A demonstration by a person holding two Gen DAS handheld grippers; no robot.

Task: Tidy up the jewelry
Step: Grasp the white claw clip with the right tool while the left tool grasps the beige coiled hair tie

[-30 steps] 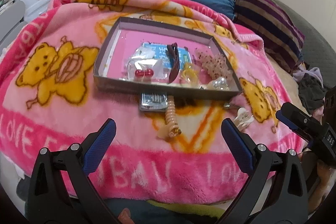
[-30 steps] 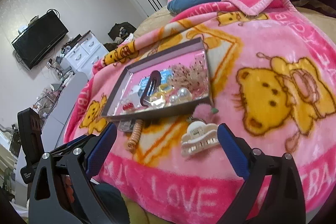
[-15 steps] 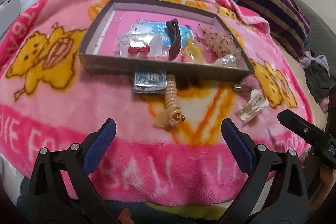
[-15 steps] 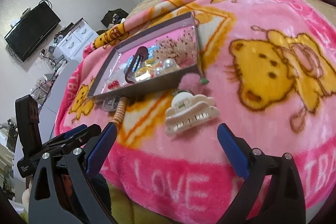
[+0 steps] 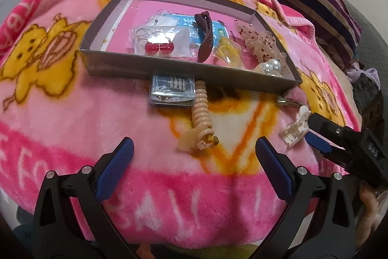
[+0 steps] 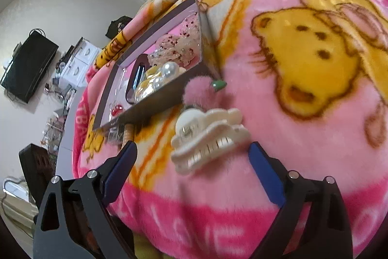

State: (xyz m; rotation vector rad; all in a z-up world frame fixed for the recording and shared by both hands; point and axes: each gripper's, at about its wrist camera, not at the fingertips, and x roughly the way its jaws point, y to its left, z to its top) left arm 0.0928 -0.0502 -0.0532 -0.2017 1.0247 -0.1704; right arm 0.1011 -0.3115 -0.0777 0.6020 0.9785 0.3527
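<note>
On the left, we hold the left gripper (image 5: 192, 153) low over the pink blanket (image 5: 72, 113), tongs wide apart and empty, pointed at the beige spiral clip (image 5: 201, 118) lying just outside the grey tray (image 5: 169, 68). If we close here, we judge the pads could snag the plush pile or shove the clip against the packet (image 5: 172, 90) tucked at the tray's wall. On the right, our right gripper (image 6: 194, 159) sits tilted, jaws spread either side of the white claw clip (image 6: 208, 137), not yet touching. That clip rests on soft fleece; a skewed squeeze could flip it away.
</note>
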